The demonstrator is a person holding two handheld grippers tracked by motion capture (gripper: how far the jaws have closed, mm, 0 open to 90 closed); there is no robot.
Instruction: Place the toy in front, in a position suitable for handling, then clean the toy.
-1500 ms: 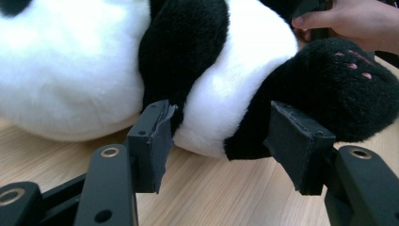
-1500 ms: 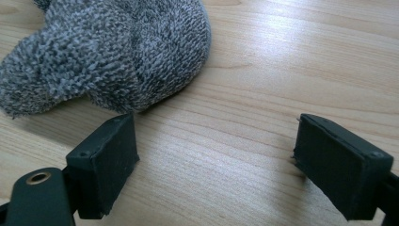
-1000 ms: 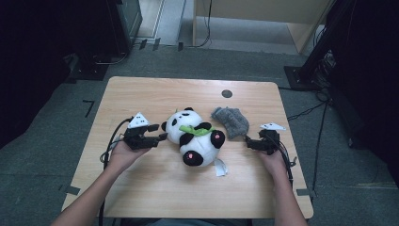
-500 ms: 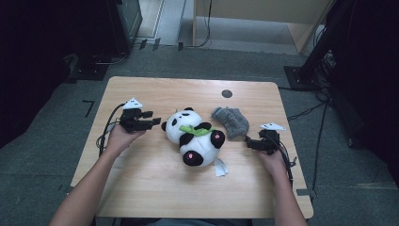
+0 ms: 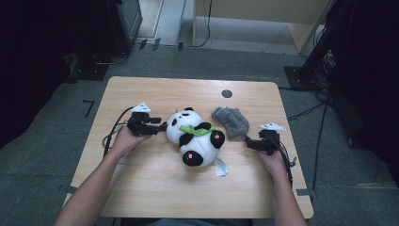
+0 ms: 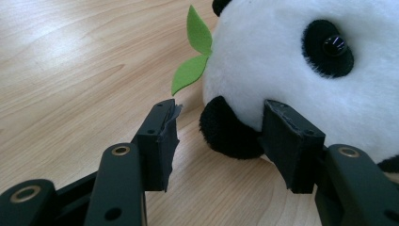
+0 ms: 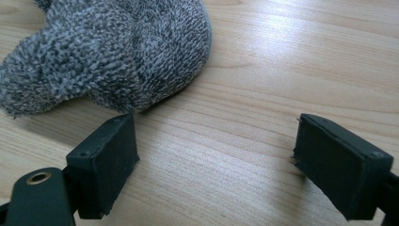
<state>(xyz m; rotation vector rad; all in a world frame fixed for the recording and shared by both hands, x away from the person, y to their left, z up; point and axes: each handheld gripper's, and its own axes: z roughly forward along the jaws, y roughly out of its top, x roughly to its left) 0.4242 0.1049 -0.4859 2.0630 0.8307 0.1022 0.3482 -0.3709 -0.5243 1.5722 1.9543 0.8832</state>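
So the left gripper (image 5: 159, 128) is about half open and sits right up against the head end of the plush panda (image 5: 195, 136) on the wooden table (image 5: 141, 188). In the left gripper view its jaws straddle the panda's black ear (image 6: 229, 127): the right-hand pad looks pressed into the white fur of the head, while the left-hand pad stands clear of the ear with a strip of bare wood showing between them, so it's not really clamped on anything, more like framing that ear. The right gripper (image 5: 248, 143) is wide open, holding nothing, resting low over the table; in its own view the grey knitted sock (image 7: 108, 52) lies just ahead of the jaws, its edge almost at the tip of the left-hand pad, and I can't tell for sure if they touch. As for writing: the panda has a white tag (image 5: 220, 168) sticking out near its bottom end, but it's too small to read, and no brand shows anywhere else. The panda lies on its back in the middle of the table between the two grippers, head toward the left one, green felt leaves (image 6: 195, 52) at its mouth, sock just beside it on the right gripper's side
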